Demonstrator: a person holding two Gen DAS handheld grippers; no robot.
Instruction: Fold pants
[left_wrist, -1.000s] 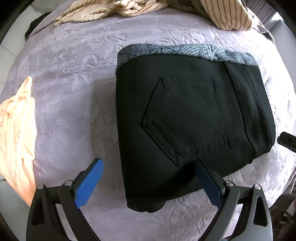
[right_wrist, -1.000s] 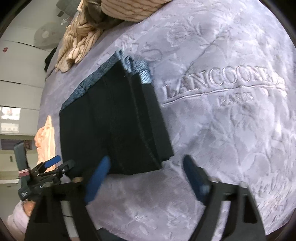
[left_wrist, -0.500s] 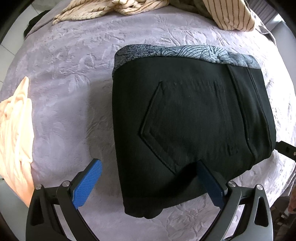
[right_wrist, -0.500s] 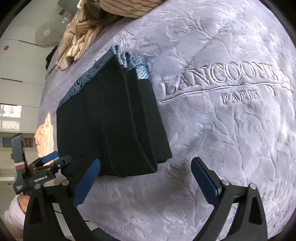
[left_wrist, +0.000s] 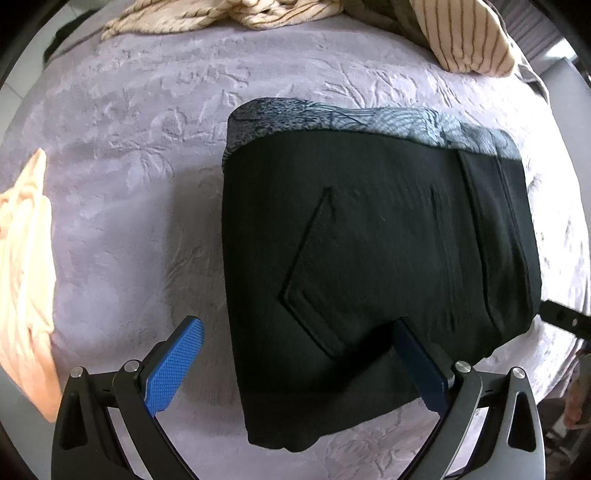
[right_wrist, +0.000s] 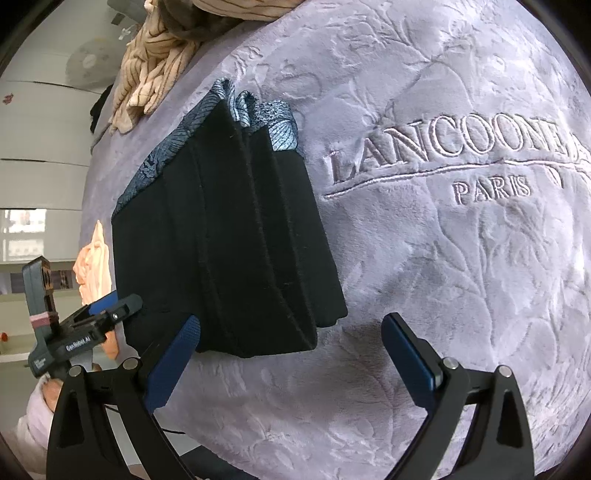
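The black pants (left_wrist: 373, 266) lie folded into a compact stack on the lilac bedspread (left_wrist: 122, 206), back pocket up, with a grey patterned waistband lining along the far edge. My left gripper (left_wrist: 295, 354) is open and empty, hovering over the stack's near edge; its right finger (left_wrist: 417, 365) is above the fabric. In the right wrist view the pants (right_wrist: 221, 236) show their layered side edge. My right gripper (right_wrist: 291, 354) is open and empty, just off the stack's near corner. The left gripper (right_wrist: 85, 332) also shows at the left there.
A striped cream garment pile (left_wrist: 258, 14) lies at the far end of the bed, and also shows in the right wrist view (right_wrist: 155, 59). A peach cloth (left_wrist: 22, 280) lies at the left edge. The bedspread carries embossed lettering (right_wrist: 454, 147) to the right of the pants.
Both grippers have drawn slightly closer over the folded pants, staying open. The pants have not moved.
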